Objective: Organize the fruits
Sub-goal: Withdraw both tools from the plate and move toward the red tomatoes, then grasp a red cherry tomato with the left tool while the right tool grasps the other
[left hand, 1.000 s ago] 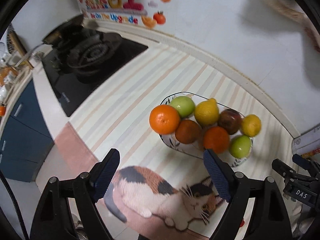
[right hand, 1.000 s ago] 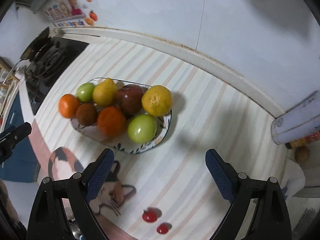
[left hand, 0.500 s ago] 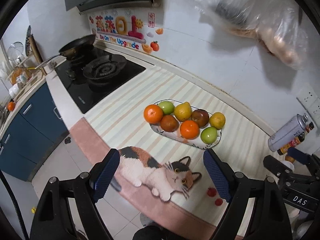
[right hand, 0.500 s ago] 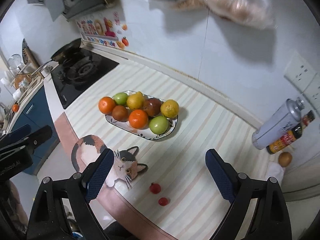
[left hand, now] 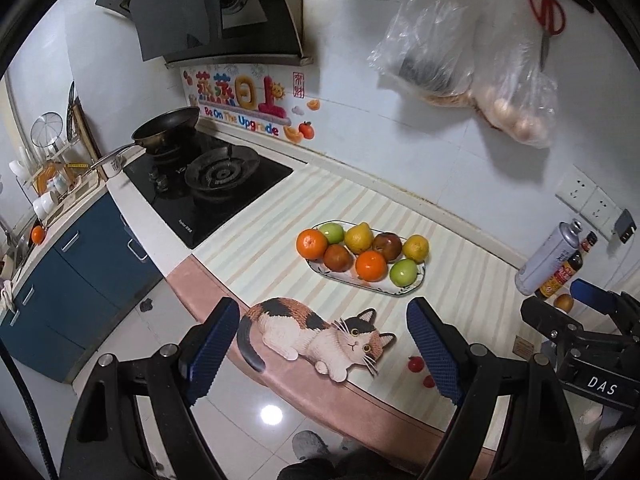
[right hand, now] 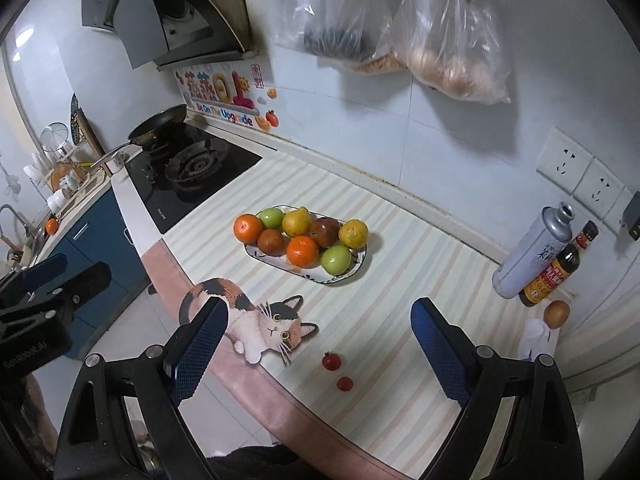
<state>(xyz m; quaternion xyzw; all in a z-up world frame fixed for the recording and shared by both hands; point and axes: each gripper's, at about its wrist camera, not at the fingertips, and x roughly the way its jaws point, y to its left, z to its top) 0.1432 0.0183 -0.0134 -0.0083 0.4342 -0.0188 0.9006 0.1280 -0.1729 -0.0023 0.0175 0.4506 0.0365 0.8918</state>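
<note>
Left wrist view showed the left claw (left hand: 322, 344) spread wide and empty, near the fruit plate (left hand: 400, 290) on the striped surface (left hand: 460, 280). Right claw (right hand: 316, 346) also gaped empty, two cherry tomatoes (right hand: 331, 361) lying between its fingers

A striped mat (right hand: 400, 280) with a pink near edge covered the counter. On it sat an oval plate (right hand: 360, 266) heaped with fruit, a cat-shaped mat (right hand: 256, 316) near the front, two small red tomatoes (right hand: 331, 361) to its right, and far right a canister (right hand: 528, 256), a sauce bottle (right hand: 554, 276) and a brown round fruit (right hand: 557, 313)
</note>
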